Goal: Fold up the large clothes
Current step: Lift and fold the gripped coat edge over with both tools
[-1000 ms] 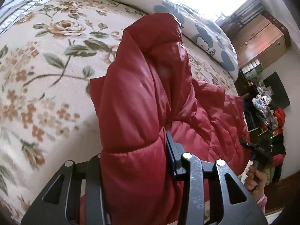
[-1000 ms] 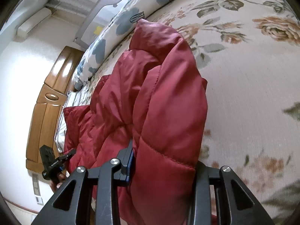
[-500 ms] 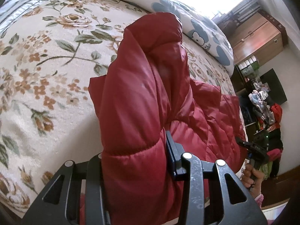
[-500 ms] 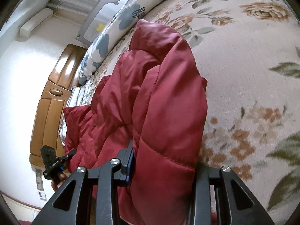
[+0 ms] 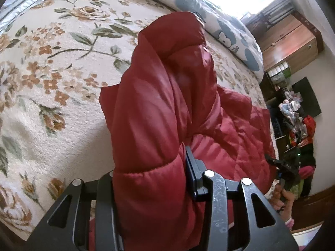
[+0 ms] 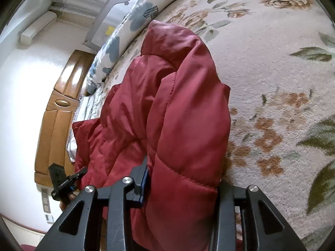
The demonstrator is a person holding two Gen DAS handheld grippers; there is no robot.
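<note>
The left gripper (image 5: pixel 150 179) is clamped on a thick bunched fold of a red quilted jacket (image 5: pixel 167 108), padding bulging out between its jaws. The fold rises ahead of the gripper to a rounded hump. To the gripper's right the rest of the jacket lies spread on a floral bedspread (image 5: pixel 52 79), which also stretches away to the left and ahead. Beyond the hump lies a white duvet (image 5: pixel 226 31) with blue patches. Far right, a hand (image 5: pixel 281 196) holds the right gripper (image 5: pixel 270 160) at the jacket's edge. Behind it stand a wooden cabinet (image 5: pixel 293 39) and cluttered shelves (image 5: pixel 297 117).
</note>
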